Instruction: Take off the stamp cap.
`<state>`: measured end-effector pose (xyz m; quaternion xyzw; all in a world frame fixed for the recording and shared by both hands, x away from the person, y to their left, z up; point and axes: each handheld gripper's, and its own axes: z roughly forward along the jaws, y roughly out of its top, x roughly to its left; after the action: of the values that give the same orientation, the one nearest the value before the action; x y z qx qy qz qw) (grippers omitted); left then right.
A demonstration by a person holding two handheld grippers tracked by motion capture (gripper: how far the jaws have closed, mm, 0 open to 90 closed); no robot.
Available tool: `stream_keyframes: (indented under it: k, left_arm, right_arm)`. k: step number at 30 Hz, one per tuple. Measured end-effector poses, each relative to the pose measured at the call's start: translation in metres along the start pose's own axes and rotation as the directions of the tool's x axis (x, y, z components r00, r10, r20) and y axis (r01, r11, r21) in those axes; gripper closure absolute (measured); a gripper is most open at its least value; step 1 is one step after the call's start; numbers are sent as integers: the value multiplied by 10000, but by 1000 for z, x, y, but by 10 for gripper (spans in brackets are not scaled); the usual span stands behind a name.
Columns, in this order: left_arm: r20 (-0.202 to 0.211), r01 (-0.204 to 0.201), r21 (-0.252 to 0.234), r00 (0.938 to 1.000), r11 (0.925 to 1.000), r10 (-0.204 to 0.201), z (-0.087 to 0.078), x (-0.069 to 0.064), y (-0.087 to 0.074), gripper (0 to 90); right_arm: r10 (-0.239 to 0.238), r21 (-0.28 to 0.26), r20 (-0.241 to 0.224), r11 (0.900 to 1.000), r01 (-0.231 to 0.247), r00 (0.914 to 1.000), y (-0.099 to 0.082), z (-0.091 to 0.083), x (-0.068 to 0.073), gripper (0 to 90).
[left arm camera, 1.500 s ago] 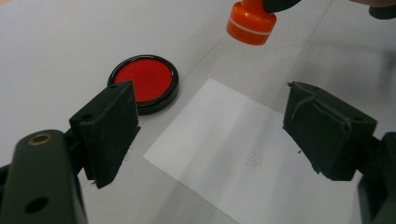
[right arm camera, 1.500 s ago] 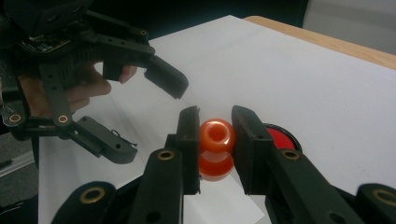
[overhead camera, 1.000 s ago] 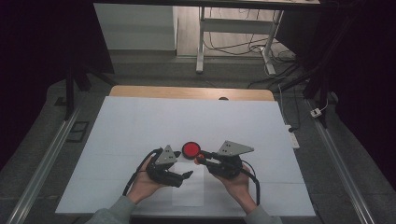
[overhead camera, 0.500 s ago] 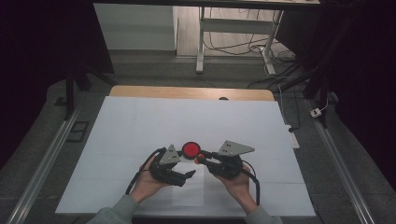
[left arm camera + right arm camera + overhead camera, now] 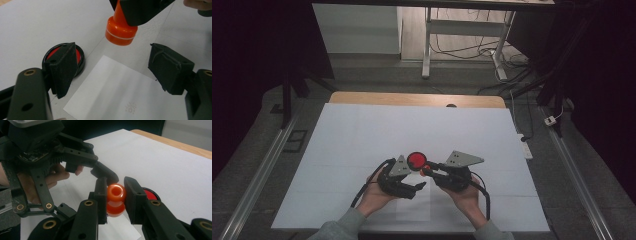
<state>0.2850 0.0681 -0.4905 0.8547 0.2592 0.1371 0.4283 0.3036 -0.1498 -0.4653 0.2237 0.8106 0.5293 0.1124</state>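
Observation:
My right gripper [image 5: 116, 195] is shut on an orange stamp [image 5: 115, 192] and holds it upright just above the table, as the left gripper view also shows the stamp [image 5: 121, 31]. A round red ink pad [image 5: 79, 53] in a black case lies open beside it, at the table's middle in the high view [image 5: 416, 160]. My left gripper [image 5: 115, 65] is open over a small white slip of paper [image 5: 120, 92] that bears a faint stamp mark [image 5: 130, 108]. Its jaws have just been closing a little, with nothing gripped between them.
A large white sheet [image 5: 362, 135] covers the wooden table [image 5: 362, 97]. Both hands sit close together near the front edge. Metal rails [image 5: 267, 165] run along both sides, and cables lie on the floor behind.
My left gripper has edged slightly right toward the stamp and its jaws have narrowed a little. The right gripper and the stamp have stayed put.

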Motion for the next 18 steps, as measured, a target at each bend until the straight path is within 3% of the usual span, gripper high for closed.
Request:
stream_keyframes:
  k: [18]
  left_arm:
    - [-18, -117, -32, 9999, 9999, 117, 10, -2, 4, 401]
  right_arm:
    - [25, -21, -24, 10000, -25, 10000, -1, 2, 1, 734]
